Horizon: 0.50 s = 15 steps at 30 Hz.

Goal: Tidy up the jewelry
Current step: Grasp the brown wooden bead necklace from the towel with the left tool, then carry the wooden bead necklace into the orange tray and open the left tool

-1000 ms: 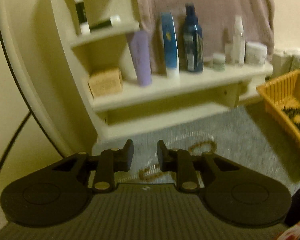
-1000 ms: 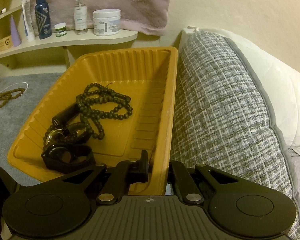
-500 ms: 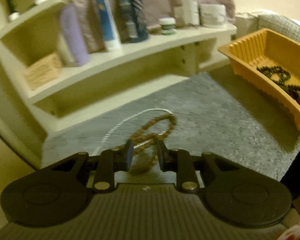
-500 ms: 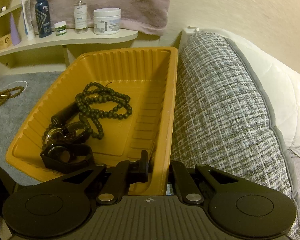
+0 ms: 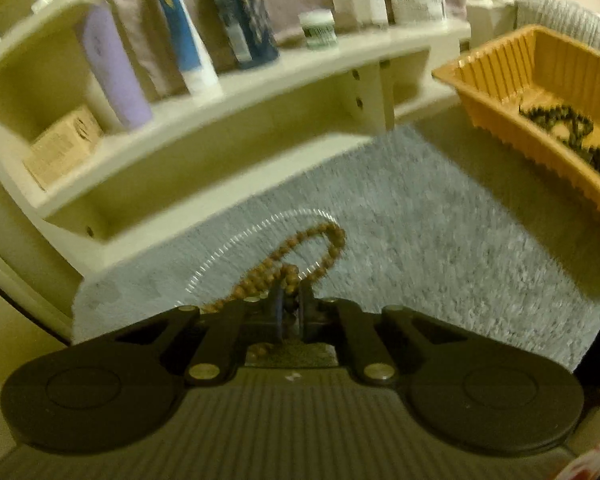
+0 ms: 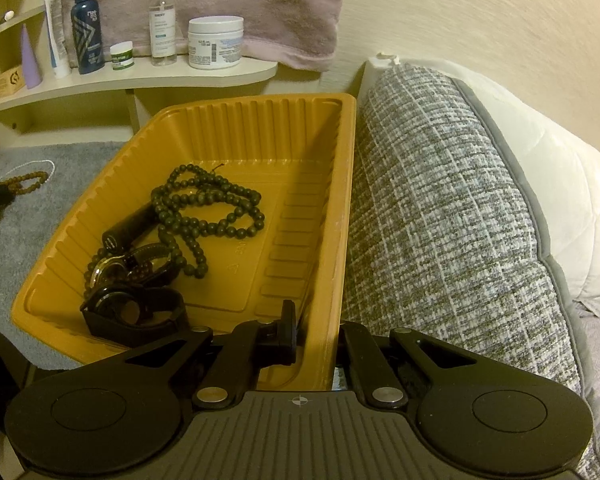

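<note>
left hand-held gripper (image 5: 289, 307): jaws just closing, pinched on brown wooden bead necklace (image 5: 300, 246) on grey towel (image 5: 440, 248), loop stretching toward 1 o'clock | right hand-held gripper (image 6: 314, 334): clamped on ribbed orange plastic tray (image 6: 342, 216) wall

Bare grey mat (image 5: 440, 248) between shelf unit (image 5: 260, 92) and yellow tray (image 5: 496, 108), cushion (image 6: 440, 208) walling tray's far side
</note>
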Each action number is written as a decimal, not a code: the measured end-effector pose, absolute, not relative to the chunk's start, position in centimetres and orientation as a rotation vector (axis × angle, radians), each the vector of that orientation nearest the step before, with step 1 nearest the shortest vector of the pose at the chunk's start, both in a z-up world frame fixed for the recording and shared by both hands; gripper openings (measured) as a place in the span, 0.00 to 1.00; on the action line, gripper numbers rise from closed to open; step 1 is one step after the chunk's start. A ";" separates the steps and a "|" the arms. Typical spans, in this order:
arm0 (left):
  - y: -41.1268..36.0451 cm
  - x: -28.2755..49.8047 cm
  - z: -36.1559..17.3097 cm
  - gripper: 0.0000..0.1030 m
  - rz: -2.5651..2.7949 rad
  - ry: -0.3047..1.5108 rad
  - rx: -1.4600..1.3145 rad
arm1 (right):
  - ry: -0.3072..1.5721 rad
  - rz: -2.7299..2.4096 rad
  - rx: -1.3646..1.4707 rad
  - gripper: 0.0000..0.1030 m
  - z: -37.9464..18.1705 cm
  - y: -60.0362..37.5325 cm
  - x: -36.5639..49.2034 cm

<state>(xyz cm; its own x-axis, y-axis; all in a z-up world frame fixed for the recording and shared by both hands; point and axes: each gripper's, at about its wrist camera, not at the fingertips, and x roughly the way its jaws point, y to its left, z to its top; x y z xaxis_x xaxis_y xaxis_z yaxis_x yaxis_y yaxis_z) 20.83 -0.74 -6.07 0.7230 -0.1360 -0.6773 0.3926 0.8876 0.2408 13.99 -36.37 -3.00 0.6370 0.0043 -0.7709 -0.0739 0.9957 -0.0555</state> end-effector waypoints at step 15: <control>2.2 20.3 4.1 0.06 -0.276 0.569 0.297 | 0.867 0.043 -0.095 0.04 -2.7 -36.2 13.8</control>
